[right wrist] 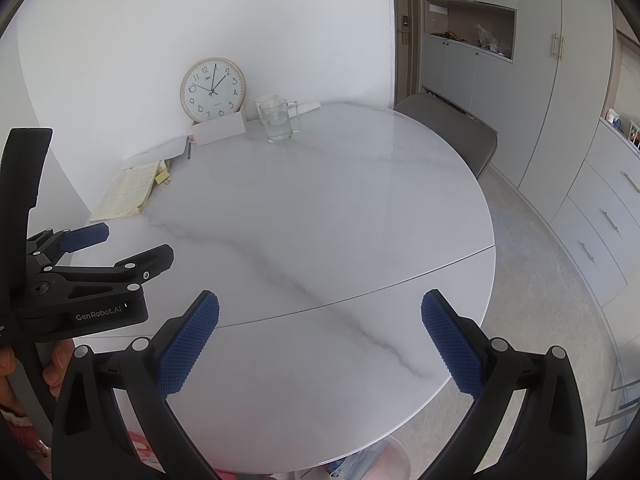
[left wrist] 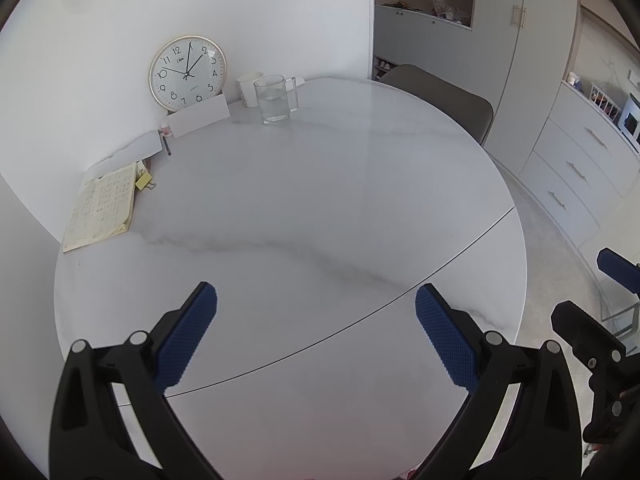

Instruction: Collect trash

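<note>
Trash bin [right wrist: 400, 454] sits under table [right wrist: 320, 220], beneath right gripper's [right wrist: 320, 304] wide empty jaws; left gripper's [left wrist: 316, 296] also wide.

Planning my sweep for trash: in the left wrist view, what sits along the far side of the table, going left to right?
Notebook → yellow sticky notes with a binder clip → pen → white card propped before the clock → white mug → glass pitcher of water → chair back.
</note>
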{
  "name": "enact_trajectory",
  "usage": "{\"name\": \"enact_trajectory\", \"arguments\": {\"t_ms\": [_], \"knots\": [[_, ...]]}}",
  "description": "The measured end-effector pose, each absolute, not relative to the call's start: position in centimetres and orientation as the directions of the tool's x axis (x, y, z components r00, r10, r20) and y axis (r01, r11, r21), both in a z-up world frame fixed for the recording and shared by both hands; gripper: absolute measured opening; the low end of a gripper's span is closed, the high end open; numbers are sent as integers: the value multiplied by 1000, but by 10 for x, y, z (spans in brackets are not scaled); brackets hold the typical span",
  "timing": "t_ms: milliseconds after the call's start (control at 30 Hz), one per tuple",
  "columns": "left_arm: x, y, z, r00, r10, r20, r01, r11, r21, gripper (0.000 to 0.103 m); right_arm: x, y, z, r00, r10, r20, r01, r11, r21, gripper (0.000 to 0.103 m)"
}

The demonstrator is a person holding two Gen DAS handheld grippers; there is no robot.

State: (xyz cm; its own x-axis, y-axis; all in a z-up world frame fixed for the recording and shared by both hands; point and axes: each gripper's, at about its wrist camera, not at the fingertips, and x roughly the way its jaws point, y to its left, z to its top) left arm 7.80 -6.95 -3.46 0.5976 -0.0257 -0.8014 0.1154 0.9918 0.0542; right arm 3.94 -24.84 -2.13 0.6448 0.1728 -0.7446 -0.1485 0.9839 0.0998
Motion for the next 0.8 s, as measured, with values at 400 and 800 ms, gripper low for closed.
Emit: {"name": "enact_trajectory", "arguments": {"t_ms": [400,800], "knots": [[80,-70,-37,614,-61,-787,137,990,29,95,38,-250,-24,635,177,-752,-150,983,105,101],[81,-73,-43,589,-43,-807,128,991,40,95,39,-249,-25,633,175,-754,-146,984,106,101]]}}
